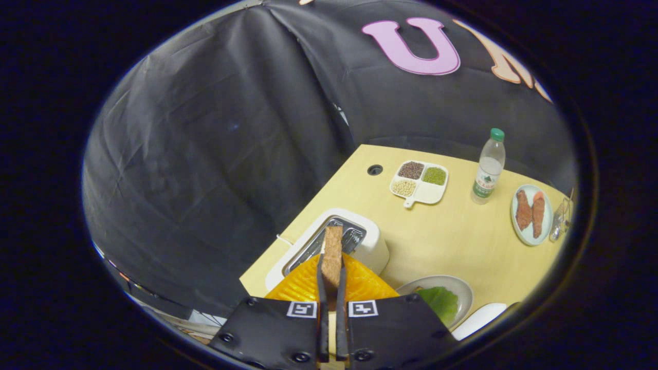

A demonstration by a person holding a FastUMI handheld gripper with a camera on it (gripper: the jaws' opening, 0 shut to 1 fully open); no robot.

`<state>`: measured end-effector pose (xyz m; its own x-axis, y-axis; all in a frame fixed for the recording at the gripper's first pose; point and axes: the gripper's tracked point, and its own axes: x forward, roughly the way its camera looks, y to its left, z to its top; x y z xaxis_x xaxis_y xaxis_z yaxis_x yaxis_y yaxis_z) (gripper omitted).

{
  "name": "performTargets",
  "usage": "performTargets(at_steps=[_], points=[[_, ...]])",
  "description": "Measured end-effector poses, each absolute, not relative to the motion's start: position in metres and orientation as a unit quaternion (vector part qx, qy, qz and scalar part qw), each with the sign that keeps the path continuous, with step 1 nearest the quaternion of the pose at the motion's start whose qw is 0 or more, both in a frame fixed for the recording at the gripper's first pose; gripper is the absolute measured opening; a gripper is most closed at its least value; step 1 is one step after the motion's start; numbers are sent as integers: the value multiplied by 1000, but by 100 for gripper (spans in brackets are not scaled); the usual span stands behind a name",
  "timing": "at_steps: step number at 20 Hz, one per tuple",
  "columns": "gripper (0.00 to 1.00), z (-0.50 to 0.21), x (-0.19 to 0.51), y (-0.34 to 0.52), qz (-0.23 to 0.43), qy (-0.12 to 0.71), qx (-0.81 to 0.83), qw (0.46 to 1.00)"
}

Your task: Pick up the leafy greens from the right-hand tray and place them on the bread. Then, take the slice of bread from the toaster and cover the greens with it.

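Gripper closed down to a narrow gap, both fingers pressed on the flat faces of a slice of bread, slice held edge-on and upright between them, brown crust edge facing the camera. Slice lifted clear above the toaster, a white box with metal slots showing just beyond and under the bread; whether the bottom edge is fully out of the slot cannot be told. Just ahead of the fingers, low and partly hidden by the gripper body, an orange ribbed shape, identity unclear. Right of the fingers, a pale round plate carrying leafy greens, one green leaf lying flat; any bread under it not visible. Farther right of that plate, edge of a white tray, contents hidden. All on a light wooden table with a round cable hole near the far corner. Beyond the toaster, a white divided dish with brown, green and pale grains in three compartments, fourth compartment bare. Right of it, a clear water bottle with green cap, upright. Farther right, a small plate with two reddish-brown meat pieces side by side. Past that plate, a clear glass object, too small to identify.
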<state>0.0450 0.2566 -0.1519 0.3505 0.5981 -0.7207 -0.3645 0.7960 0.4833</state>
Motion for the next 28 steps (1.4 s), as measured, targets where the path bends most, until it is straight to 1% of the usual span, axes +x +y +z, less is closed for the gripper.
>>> performTargets(at_steps=[5,9,15,23,28], points=[[8,-145,37,235,293,475,138,818],[8,-153,38,203,270,474,139,827],[8,-180,21,163,237,489,147,827],[8,-222,0,147,219,512,168,814],[8,-253,-1,135,195,525,172,810]])
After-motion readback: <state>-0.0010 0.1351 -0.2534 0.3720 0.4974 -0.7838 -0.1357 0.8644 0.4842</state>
